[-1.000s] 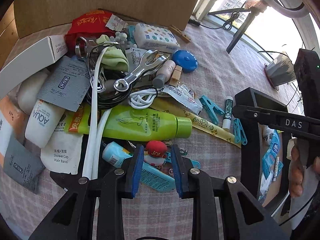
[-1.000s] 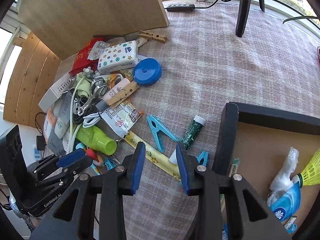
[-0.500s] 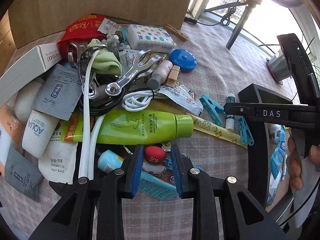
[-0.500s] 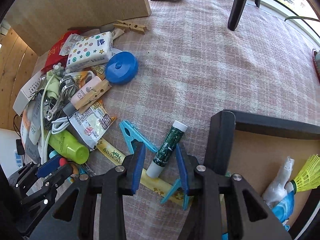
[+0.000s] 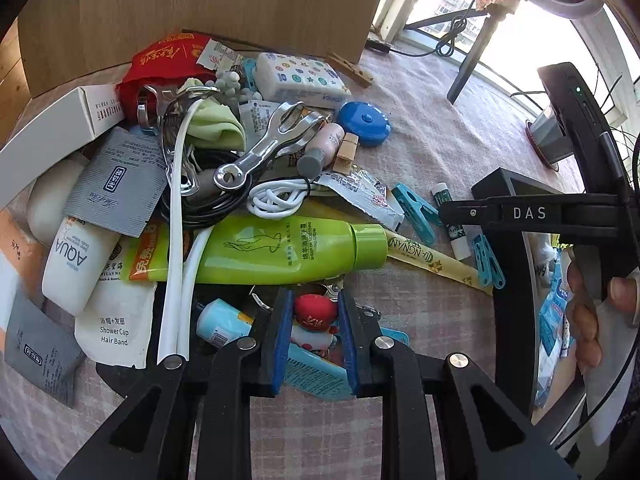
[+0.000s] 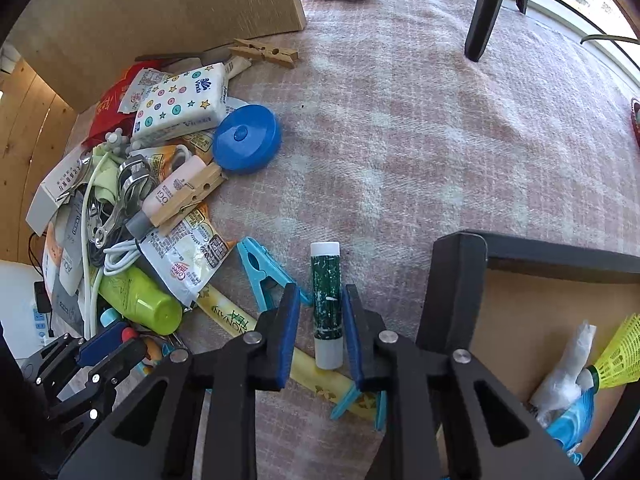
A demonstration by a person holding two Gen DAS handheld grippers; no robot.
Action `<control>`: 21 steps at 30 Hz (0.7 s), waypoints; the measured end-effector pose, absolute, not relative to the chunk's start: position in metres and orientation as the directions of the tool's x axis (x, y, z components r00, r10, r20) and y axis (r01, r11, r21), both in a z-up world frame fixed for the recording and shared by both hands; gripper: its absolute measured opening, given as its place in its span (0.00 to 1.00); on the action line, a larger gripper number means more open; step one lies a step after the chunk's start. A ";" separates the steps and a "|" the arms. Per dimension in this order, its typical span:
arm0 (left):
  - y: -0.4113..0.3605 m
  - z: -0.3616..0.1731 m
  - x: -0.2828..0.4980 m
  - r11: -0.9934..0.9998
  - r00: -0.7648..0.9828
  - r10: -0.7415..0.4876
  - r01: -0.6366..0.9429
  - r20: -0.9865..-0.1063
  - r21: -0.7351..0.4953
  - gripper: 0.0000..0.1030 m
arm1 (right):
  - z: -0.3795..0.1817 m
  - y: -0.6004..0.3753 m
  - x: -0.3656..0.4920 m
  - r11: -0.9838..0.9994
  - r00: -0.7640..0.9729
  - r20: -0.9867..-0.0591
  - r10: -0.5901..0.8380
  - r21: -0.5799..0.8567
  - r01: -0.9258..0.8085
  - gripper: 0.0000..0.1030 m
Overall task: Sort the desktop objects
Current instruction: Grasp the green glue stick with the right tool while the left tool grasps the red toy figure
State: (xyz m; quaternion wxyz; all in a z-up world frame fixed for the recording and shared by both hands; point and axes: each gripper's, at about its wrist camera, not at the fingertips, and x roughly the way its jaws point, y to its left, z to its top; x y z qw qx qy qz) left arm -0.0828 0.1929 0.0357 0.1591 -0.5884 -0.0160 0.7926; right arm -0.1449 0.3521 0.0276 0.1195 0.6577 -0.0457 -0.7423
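A pile of small objects lies on the pink checked cloth. My left gripper (image 5: 314,312) is open, its blue pads either side of a small red-capped figure (image 5: 315,312) below the green hand-cream bottle (image 5: 276,250). My right gripper (image 6: 319,320) is open around a green stick with white ends (image 6: 327,304), which lies on the cloth beside the black tray's wall (image 6: 452,288). The stick also shows in the left wrist view (image 5: 454,230), partly behind the right gripper's fingers (image 5: 492,213).
Blue clothes pegs (image 6: 260,268), a yellow tea sachet (image 6: 240,322), a blue round case (image 6: 246,144), a tissue pack (image 6: 180,100), metal clips (image 5: 264,148) and white cables (image 5: 276,200) fill the pile. The tray holds a shuttlecock (image 6: 618,360) and packets. A wooden board (image 5: 224,4) stands behind.
My right gripper has moved forward until its pads straddle the green stick. My left gripper has edged forward around the red-capped figure.
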 end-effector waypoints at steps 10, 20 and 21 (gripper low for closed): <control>0.193 0.037 -0.080 -0.947 -0.256 0.291 -0.214 -0.922 -0.239 0.20 | 0.027 0.357 -0.142 -0.965 -0.093 -0.967 -0.238 0.224 0.140 0.15; 0.190 0.043 -0.077 -0.933 -0.244 0.348 -0.188 -0.905 -0.308 0.20 | 0.029 0.334 -0.130 -0.964 -0.117 -0.979 -0.167 0.137 0.226 0.15; 0.189 0.047 -0.077 -0.931 -0.249 0.352 -0.190 -0.902 -0.311 0.20 | 0.031 0.337 -0.130 -0.963 -0.119 -0.975 -0.188 0.160 0.217 0.15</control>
